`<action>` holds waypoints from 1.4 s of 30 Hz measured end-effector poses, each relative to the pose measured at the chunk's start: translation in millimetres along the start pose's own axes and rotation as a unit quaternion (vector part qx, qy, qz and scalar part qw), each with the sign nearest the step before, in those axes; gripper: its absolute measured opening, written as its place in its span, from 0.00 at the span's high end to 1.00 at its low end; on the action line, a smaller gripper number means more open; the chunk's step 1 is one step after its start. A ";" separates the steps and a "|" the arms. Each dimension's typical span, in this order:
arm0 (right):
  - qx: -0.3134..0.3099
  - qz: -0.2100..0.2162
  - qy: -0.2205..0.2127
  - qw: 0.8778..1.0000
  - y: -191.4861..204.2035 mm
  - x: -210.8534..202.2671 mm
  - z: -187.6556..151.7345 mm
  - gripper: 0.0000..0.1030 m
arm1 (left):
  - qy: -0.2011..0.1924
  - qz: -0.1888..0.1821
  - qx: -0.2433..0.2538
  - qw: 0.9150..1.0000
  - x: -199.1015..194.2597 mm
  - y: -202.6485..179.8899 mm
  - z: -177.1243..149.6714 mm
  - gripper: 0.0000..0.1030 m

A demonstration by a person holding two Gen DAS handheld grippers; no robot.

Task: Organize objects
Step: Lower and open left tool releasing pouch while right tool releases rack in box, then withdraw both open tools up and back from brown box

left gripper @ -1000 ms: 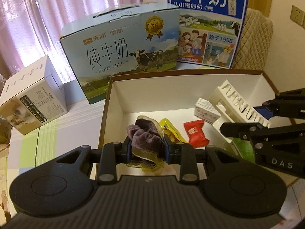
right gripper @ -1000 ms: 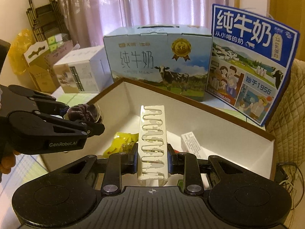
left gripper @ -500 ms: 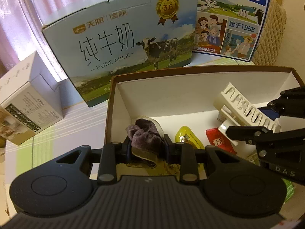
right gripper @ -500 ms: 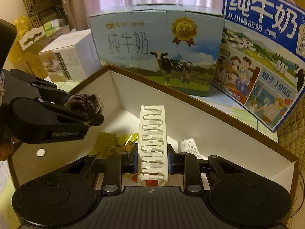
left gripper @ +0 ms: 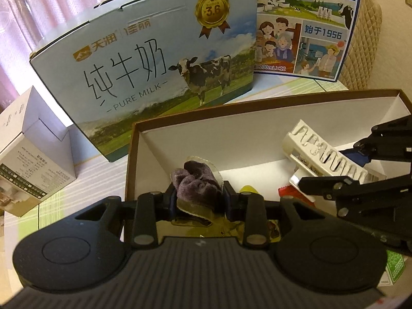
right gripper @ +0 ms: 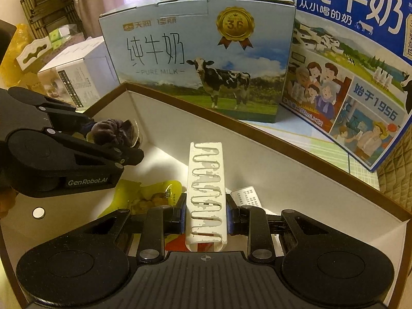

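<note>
Pink curtains (left gripper: 38,7) hang behind a table crowded with milk cartons. Over a shallow brown-rimmed box (left gripper: 180,126), the left gripper (left gripper: 198,200) is clenched on a purple plush item in clear wrapping (left gripper: 195,180), and the right gripper (right gripper: 206,211) grips a white slotted rack (right gripper: 206,185), both held just above the box's white floor. What lies directly beneath the left gripper is largely hidden by its body. Only the right-wrist view shows the yellow snack packet (right gripper: 152,195) clearly, plus a white printed packet (right gripper: 247,195); the left-wrist view shows only the yellow tip and a sliver of a red wrapper (left gripper: 288,190). Behind stand a pale-blue milk carton (left gripper: 154,72) and a dark-blue milk carton (right gripper: 360,64), its top cropped.
</note>
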State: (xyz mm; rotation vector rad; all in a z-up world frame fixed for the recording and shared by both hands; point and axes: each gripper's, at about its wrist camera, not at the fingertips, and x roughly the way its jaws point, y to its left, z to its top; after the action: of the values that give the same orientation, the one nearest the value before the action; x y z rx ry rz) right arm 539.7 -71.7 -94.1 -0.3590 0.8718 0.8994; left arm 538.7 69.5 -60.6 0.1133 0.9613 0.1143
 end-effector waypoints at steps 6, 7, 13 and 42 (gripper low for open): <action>0.005 -0.002 -0.003 1.000 -3.1 -2.0 0.6 0.76 | -0.009 0.002 0.008 1.000 0.8 -1.4 2.0 0.50; 0.006 -0.002 -0.004 1.000 -3.6 -2.5 0.6 0.76 | -0.011 0.002 0.007 1.000 0.1 -1.3 2.1 0.47; 0.008 -0.003 -0.005 1.000 -5.5 -5.0 -0.3 0.76 | -0.013 -0.005 0.008 1.000 -2.6 -1.2 1.2 0.38; 0.017 -0.004 -0.062 0.998 -5.1 -16.0 16.7 0.62 | -0.015 -0.010 -0.001 1.000 -19.1 1.3 -2.7 0.24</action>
State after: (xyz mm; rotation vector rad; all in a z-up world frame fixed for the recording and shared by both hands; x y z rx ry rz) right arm 547.1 -73.1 -71.7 -0.2743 0.7703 0.8887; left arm 525.6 68.2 -46.5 0.1026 0.9322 0.0944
